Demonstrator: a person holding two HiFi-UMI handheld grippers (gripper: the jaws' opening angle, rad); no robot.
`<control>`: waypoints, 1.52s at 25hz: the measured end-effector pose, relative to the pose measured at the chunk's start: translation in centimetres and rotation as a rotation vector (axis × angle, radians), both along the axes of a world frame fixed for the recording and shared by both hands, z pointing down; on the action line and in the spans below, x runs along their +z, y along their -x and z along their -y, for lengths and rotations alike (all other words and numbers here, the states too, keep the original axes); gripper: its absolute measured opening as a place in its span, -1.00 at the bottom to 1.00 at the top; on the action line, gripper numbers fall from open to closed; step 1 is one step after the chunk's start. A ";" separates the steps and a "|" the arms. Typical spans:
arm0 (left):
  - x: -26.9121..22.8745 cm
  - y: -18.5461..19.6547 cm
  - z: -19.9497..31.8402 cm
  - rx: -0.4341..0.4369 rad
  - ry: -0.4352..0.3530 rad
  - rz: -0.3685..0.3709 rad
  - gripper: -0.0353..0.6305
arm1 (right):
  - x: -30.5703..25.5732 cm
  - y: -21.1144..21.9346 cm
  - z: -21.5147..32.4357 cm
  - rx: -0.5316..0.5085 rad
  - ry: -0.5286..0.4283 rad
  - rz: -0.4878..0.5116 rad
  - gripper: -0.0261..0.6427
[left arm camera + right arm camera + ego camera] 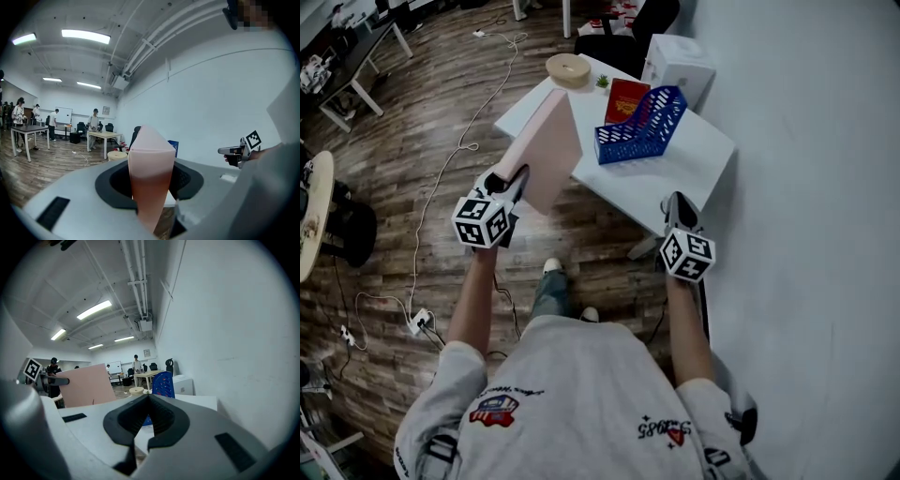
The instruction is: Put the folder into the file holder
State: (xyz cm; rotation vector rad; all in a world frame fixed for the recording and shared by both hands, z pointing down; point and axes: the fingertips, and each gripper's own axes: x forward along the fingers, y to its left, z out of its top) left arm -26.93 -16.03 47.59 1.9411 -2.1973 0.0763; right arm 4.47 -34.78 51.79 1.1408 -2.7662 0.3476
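My left gripper [514, 178] is shut on the near corner of a pink folder [546, 145], which stands lifted over the left side of the white table [705, 155]. In the left gripper view the folder [150, 180] fills the space between the jaws. A blue mesh file holder [643, 125] sits on the table to the folder's right, apart from it. My right gripper [677, 208] hovers at the table's near right edge with its jaws closed on nothing. The right gripper view shows the file holder [161, 385] ahead and the folder [86, 385] at left.
A red book [625, 98] lies behind the file holder, and a round roll of tape [568, 69] sits at the table's far corner. A white box [677, 64] stands by the wall. Cables [441, 187] run across the wooden floor at left. People stand far off in the room.
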 end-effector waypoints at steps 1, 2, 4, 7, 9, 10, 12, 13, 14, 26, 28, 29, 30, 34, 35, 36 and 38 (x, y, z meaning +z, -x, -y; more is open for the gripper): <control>-0.1 0.5 0.6 0.007 -0.001 -0.001 -0.42 | 0.0 0.2 0.4 0.009 0.001 0.000 -0.92; -0.2 1.0 1.3 0.015 -0.003 -0.001 -0.42 | -0.1 0.5 0.9 0.018 0.001 0.000 -0.92; -0.7 2.3 2.8 0.031 -0.011 0.000 -0.42 | -0.3 1.1 1.8 0.038 0.001 0.003 -0.92; -1.8 4.4 5.1 0.056 -0.034 0.001 -0.42 | -0.3 2.1 3.3 0.069 0.000 0.002 -0.92; -2.8 5.7 6.5 0.075 -0.055 -0.002 -0.42 | -0.5 2.9 4.1 0.090 -0.001 0.002 -0.92; -3.5 6.3 7.1 0.087 -0.067 -0.001 -0.42 | -0.7 3.2 4.4 0.101 -0.002 0.003 -0.92; -5.2 7.3 8.5 0.116 -0.093 0.010 -0.42 | -1.3 3.9 5.0 0.122 -0.006 0.005 -0.92; -6.1 7.7 9.3 0.134 -0.107 0.016 -0.42 | -1.5 4.2 5.3 0.133 -0.007 0.005 -0.92; -7.0 8.0 10.1 0.153 -0.121 0.022 -0.42 | -1.6 4.5 5.6 0.145 -0.007 0.005 -0.92; -15.3 9.7 17.8 0.385 -0.278 -0.008 -0.42 | -1.3 5.8 7.5 0.289 0.005 -0.023 -0.92; -16.5 9.5 18.6 0.432 -0.303 -0.025 -0.42 | -1.4 5.9 7.5 0.313 0.007 -0.028 -0.92; -17.0 9.4 18.9 0.453 -0.313 -0.032 -0.42 | -1.4 6.1 7.5 0.322 0.007 -0.030 -0.92; -17.4 9.3 19.3 0.474 -0.321 -0.040 -0.42 | -1.4 6.2 7.6 0.332 0.007 -0.031 -0.92; -18.2 8.2 21.6 0.578 -0.332 -0.057 -0.42 | -1.7 5.9 7.8 0.389 0.004 -0.034 -0.92; -18.1 7.8 22.2 0.602 -0.329 -0.055 -0.42 | -1.7 5.8 7.9 0.403 0.003 -0.035 -0.92; -18.0 7.5 22.7 0.624 -0.327 -0.051 -0.42 | -1.8 5.7 8.0 0.415 0.002 -0.035 -0.92; -17.6 6.9 23.7 0.663 -0.320 -0.040 -0.42 | -1.7 5.4 8.0 0.440 -0.001 -0.034 -0.92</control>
